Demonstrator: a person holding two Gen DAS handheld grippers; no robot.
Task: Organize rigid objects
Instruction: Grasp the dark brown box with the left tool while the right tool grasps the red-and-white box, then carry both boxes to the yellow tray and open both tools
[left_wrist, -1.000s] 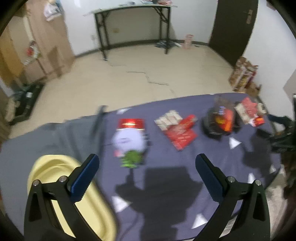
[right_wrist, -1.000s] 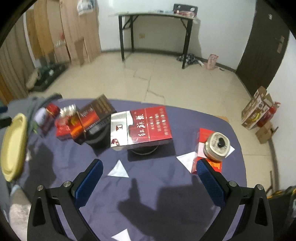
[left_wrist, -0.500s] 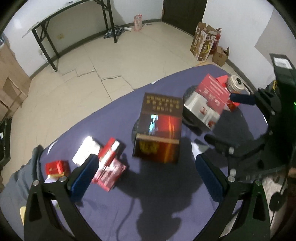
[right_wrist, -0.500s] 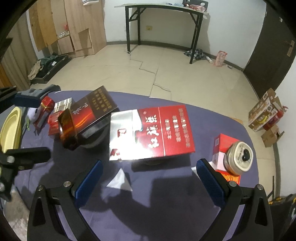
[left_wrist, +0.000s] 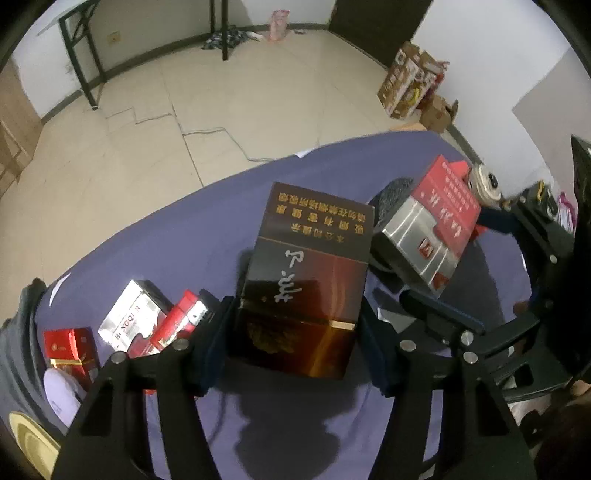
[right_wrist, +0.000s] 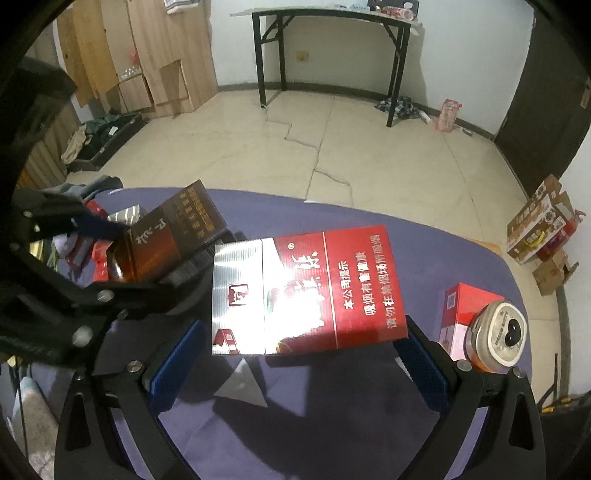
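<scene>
1. Your left gripper (left_wrist: 295, 350) is closing its jaws around the dark brown carton (left_wrist: 310, 280). The carton sits squarely between the blue pads (left_wrist: 212, 350), which look to be right against its near end, though you cannot tell from either view whether they press yet.
2. That brown carton lies raised on a dark round stand (right_wrist: 188, 269) on the purple tablecloth (left_wrist: 184, 236), its gold lettering facing away from you.
3. Your right gripper (right_wrist: 299, 362) stands wide, jaws closing in, and the red and silver carton (right_wrist: 303, 291) lies between them. The right pad (right_wrist: 421, 365) is close to the carton's red end; the left pad (right_wrist: 177, 365) shows a gap from the silver end.
4. The red and silver carton is propped above the cloth, tilted, just beside the brown one; the two cartons' corners nearly meet.
5. To the right of your right gripper, a round tin (right_wrist: 495, 332) rests on a small red box (right_wrist: 465, 306) near the table's edge.
6. To the left of your left gripper lie smaller packs: a silver pack (left_wrist: 133, 317), a red pack with a silver end (left_wrist: 177, 321) and a small red pack (left_wrist: 70, 347).
7. A yellow tray (left_wrist: 26, 443) shows at the lower left corner of the left view.
</scene>
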